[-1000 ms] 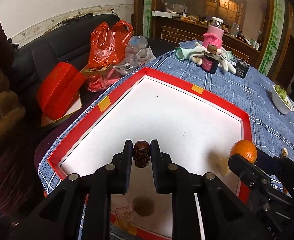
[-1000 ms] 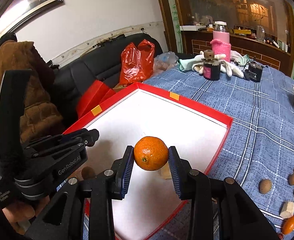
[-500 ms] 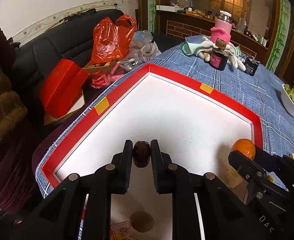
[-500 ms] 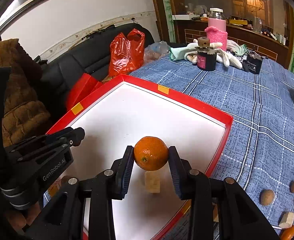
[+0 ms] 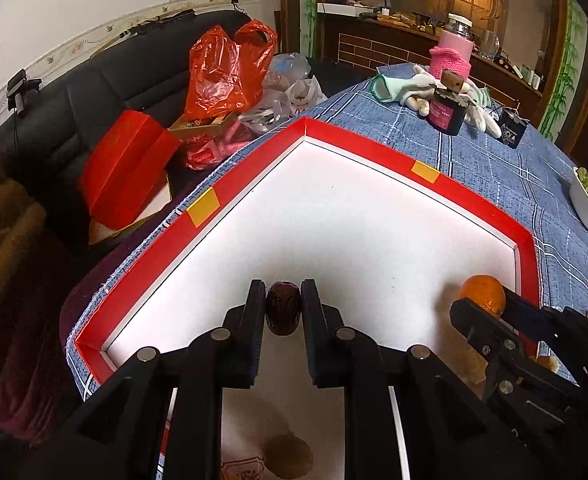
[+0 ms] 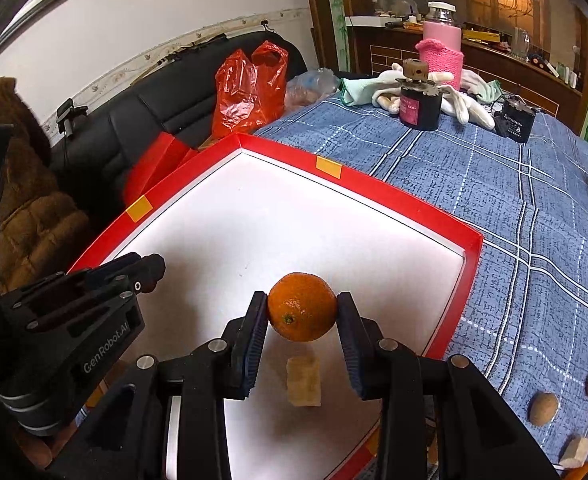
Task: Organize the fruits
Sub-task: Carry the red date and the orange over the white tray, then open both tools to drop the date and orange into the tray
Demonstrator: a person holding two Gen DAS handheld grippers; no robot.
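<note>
The left gripper pinches a dark red date between its pads, held above the white floor of the red-rimmed tray. Below it, in the left wrist view only, a round brown fruit lies on the tray floor, partly cut off by the frame edge. To the right the right gripper pinches an orange, also over the tray, near its right wall. Only the right wrist view shows the pale chunk on the tray floor under the orange, and the loose pieces on the blue cloth at far right; what they are is hard to tell. From the left view the orange is half hidden behind the right gripper's fingers. From the right view the date is hidden by the left gripper's body.
</note>
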